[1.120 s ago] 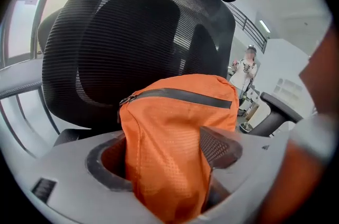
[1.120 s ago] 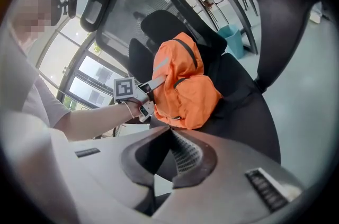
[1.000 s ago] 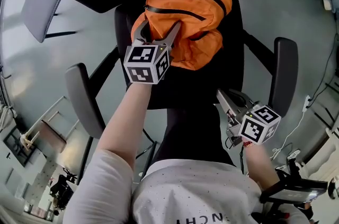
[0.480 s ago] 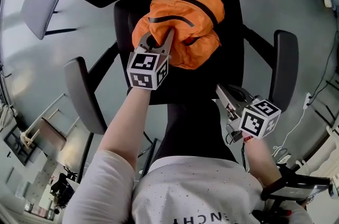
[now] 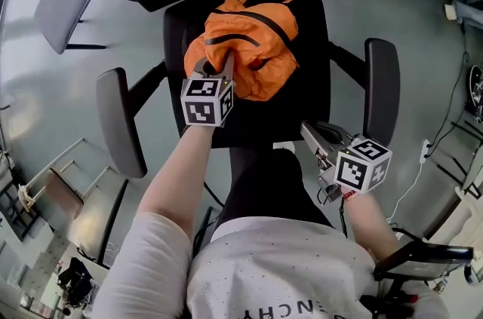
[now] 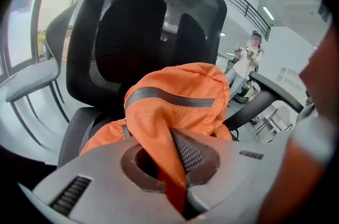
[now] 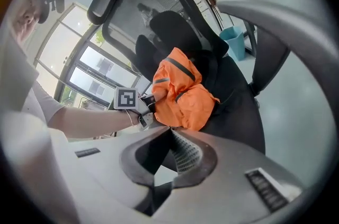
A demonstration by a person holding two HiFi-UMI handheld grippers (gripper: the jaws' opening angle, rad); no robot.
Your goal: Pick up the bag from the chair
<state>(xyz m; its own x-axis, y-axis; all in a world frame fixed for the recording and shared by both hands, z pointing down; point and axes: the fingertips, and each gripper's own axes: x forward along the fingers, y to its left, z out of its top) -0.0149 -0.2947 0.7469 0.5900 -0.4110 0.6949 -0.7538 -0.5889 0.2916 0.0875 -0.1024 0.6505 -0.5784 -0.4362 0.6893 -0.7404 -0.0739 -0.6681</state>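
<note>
An orange bag [image 5: 245, 46] with grey straps sits bunched on the seat of a black office chair [image 5: 302, 95]. My left gripper [image 5: 216, 65] is shut on a fold of the bag's orange cloth [image 6: 159, 154], which runs down between its jaws. In the right gripper view the bag [image 7: 180, 93] shows ahead on the chair, with the left gripper [image 7: 139, 106] at its near side. My right gripper [image 5: 311, 135] hangs shut and empty at the seat's front right, away from the bag.
The chair's armrests [image 5: 117, 121] [image 5: 381, 87] flank the seat, and its mesh backrest [image 6: 148, 27] rises behind the bag. A second grey chair [image 5: 64, 1] stands at the far left. A person [image 6: 248, 61] stands in the background. Cables [image 5: 423, 167] lie on the floor at the right.
The left gripper's jaws have closed onto the bag's cloth and bunched it upward. The right gripper has barely moved.
</note>
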